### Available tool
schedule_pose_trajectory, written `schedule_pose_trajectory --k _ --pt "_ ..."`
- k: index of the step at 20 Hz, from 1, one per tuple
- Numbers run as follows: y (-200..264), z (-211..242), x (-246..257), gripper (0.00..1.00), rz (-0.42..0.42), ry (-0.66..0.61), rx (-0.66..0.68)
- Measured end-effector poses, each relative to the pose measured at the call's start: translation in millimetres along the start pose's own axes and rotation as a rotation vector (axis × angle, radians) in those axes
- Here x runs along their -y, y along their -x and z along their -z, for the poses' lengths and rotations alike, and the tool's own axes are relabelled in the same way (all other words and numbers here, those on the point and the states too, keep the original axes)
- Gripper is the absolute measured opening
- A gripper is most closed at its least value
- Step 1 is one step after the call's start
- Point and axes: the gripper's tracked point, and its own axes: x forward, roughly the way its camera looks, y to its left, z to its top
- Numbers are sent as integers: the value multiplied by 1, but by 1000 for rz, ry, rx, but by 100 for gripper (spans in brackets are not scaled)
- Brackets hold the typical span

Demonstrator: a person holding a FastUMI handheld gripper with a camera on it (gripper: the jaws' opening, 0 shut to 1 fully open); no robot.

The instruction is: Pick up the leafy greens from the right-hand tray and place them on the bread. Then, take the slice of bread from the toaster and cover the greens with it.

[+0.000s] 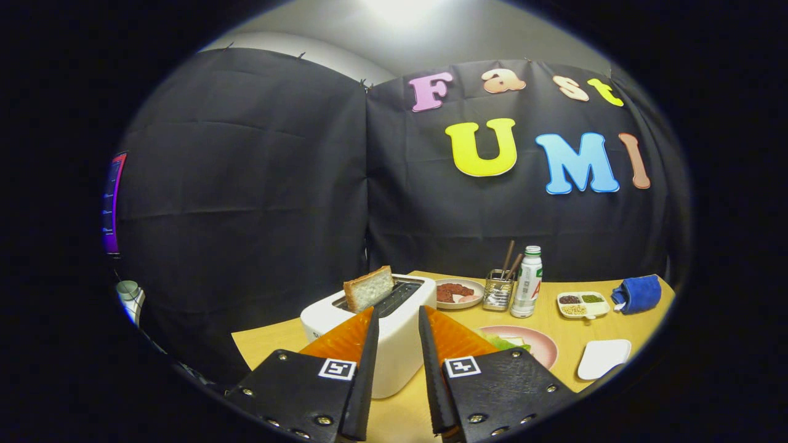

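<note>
A: Looking along the gripper [397, 369], its fingers stand parted by a narrow gap with nothing held between them, and the white toaster [394, 332] sits just ahead, its side showing through that gap.

B: And the bread?

A: A slice of bread [368, 288] stands tilted in the toaster's slot, above and a little left of the fingertips. Beyond the right finger lies a pink plate [542, 347] with leafy greens [502, 341] on it, seemingly over something pale; the finger hides part of it, so I cannot tell whether that is bread.

B: So the greens may already be where the task wants them?

A: They appear to be, which would make the toaster slice the step in hand. The white tray [602, 358] to the right looks bare.

B: How should that slice be taken well?

A: I would judge: lift the fingers above the slot, line them up across the slice's flat faces, close gently on the upper part that sticks out, and draw it straight up so it doesn't catch on the slot. Bread crushes easily, so a light squeeze.
</note>
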Motion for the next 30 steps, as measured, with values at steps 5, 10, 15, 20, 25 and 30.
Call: schedule_pose_trajectory --k 5,10,15,20,25,30 --pt "-26 1 -36 38 -22 25 -8" --pt "-53 -7 -44 38 31 40 0" --pt "-83 -2 -57 38 97 65 -25" --pt "-110 9 -53 38 203 91 -59" --pt "-131 8 -48 12 240 69 -66" --pt "-125 -3 -48 7 172 37 -66"
